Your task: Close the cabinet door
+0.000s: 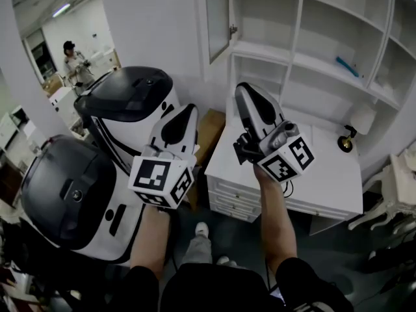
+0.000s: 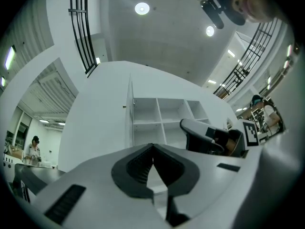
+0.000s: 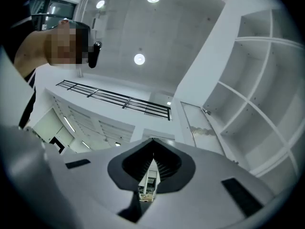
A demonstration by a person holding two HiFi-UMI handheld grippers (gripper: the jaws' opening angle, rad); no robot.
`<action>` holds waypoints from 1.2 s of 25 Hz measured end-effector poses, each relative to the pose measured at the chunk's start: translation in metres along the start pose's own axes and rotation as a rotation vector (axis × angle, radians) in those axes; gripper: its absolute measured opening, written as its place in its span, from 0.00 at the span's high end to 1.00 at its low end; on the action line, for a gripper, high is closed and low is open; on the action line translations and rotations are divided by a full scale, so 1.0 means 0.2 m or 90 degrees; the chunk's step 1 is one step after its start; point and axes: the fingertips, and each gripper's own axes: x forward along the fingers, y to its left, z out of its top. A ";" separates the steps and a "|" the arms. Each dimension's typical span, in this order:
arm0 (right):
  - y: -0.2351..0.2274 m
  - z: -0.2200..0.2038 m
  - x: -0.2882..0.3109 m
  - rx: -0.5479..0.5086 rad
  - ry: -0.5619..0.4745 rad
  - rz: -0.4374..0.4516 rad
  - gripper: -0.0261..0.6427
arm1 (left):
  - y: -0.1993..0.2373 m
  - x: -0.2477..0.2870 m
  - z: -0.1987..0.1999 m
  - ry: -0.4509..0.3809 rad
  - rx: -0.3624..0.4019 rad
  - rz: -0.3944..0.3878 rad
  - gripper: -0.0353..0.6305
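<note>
**A:** Which step is this? Looks like the approach to me. The cabinet door (image 1: 216,17) sits in the upper middle of the head view. It's swung wide open from the white shelving (image 1: 305,38), and neither claw touches it.

**B:** Agreed, nothing's begun on the door itself. The left gripper (image 1: 187,111) has its jaws pressed together with nothing in them. The right gripper (image 1: 243,91) is the same deal, closed up and empty. Both sit mid-frame pointing up at the shelves, well short of the door.

**A:** Next move, I'd guess: put 1 closed tip against the door's far face, near the little knob (image 1: 232,29), and push it round to the frame. No grabbing needed.

**B:** Count: 2 grippers, 1 open door, 1 white dresser (image 1: 325,174) under the shelves, 2 black-and-white machines (image 1: 130,103) at left, 1 person (image 1: 75,60) upper left. Any other doors? Can't really tell from this angle.
</note>
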 end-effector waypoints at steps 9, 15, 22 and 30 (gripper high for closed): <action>0.06 0.03 0.25 -0.132 0.037 0.125 0.94 | 0.09 0.22 0.20 -0.056 0.011 -0.029 0.93; -0.06 -0.03 0.45 -0.159 0.060 0.133 0.94 | 0.20 0.38 0.32 -0.079 0.040 -0.039 0.93; -0.34 -0.18 0.63 -0.183 0.119 0.054 0.93 | 0.42 0.57 0.45 -0.097 0.084 -0.030 0.93; -0.51 -0.18 0.83 -0.166 0.062 0.016 0.54 | 0.58 0.73 0.52 -0.131 0.058 -0.085 0.93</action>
